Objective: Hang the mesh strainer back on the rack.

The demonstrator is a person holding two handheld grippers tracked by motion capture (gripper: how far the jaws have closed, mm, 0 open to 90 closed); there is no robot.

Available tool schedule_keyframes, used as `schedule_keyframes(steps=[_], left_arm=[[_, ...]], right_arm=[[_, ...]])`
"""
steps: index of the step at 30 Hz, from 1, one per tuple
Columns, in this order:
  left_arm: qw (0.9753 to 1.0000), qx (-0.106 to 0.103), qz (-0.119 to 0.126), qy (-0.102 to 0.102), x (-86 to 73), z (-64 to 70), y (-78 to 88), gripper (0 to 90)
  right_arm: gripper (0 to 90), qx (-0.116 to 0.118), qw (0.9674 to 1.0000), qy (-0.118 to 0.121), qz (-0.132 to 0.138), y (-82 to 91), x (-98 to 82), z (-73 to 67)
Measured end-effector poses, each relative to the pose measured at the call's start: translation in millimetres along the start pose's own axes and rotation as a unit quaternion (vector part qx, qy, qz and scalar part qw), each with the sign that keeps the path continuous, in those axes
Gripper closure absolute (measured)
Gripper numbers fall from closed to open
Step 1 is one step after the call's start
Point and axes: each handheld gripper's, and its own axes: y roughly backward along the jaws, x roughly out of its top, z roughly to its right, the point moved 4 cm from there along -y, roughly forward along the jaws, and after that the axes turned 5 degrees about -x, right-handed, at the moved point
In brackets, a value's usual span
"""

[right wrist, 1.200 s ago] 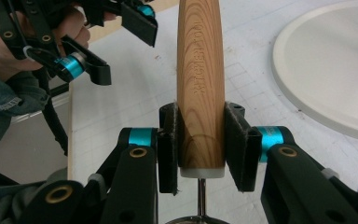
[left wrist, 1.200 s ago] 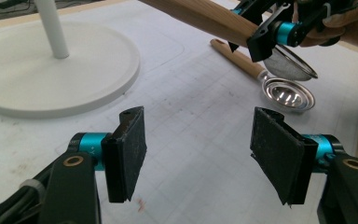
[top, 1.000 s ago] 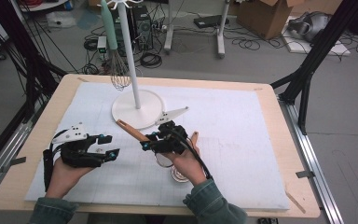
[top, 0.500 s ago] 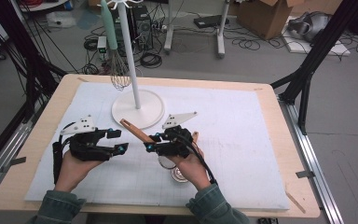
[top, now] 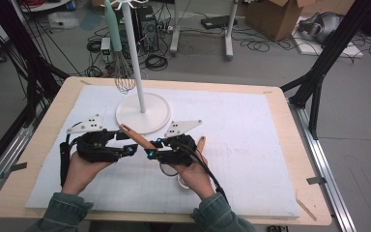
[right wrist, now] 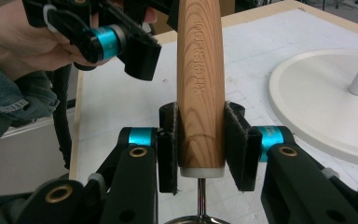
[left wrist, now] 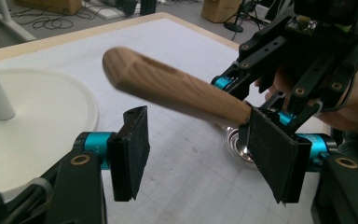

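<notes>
My right gripper (top: 153, 148) (right wrist: 200, 126) is shut on the lower end of a wooden handle (top: 136, 136) (right wrist: 200, 70) marked "KITCHEN TOOL". A thin metal stem runs from the handle to a round metal head (left wrist: 235, 140). The handle points up and left toward my left gripper (top: 129, 143) (left wrist: 198, 135). Its jaws stand on either side of the handle's free end (left wrist: 168, 86) and have just been closing a little. One pad (left wrist: 272, 151) sits close against the wood, while the other pad (left wrist: 133, 149) is still apart from it.
A white stand with a round base (top: 142, 113) and pole (top: 135, 53) rises just behind the grippers. A wire whisk (top: 123, 82) hangs from it. A second wooden handle (top: 200, 143) lies by the right hand. A white mat (top: 251, 145) covers the table.
My left gripper has moved right and slightly away from the person, up to the wooden handle, and its jaws now straddle the handle's tip. The right gripper has stayed where it was with its hold.
</notes>
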Motion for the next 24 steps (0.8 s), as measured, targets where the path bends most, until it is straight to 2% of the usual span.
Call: schedule_keyframes(steps=[8, 11, 24], left_arm=[[0.9999, -0.009, 0.006, 0.007, 1.4, 1.4, -2.8, 45.5], [0.9999, -0.009, 0.009, 0.008, 1.4, 1.9, -2.4, 50.1], [0.999, -0.032, 0.026, 0.017, 3.3, 3.0, -0.1, 60.9]], right_arm=[[68.4, 0.0, 0.9999, 0.014, 0.009, -4.6, -1.9, -6.0], [68.4, 0.002, 0.9998, 0.016, 0.015, -6.6, -3.3, -7.5], [68.4, -0.021, 0.9982, 0.055, 0.01, -11.1, -4.1, -13.8]])
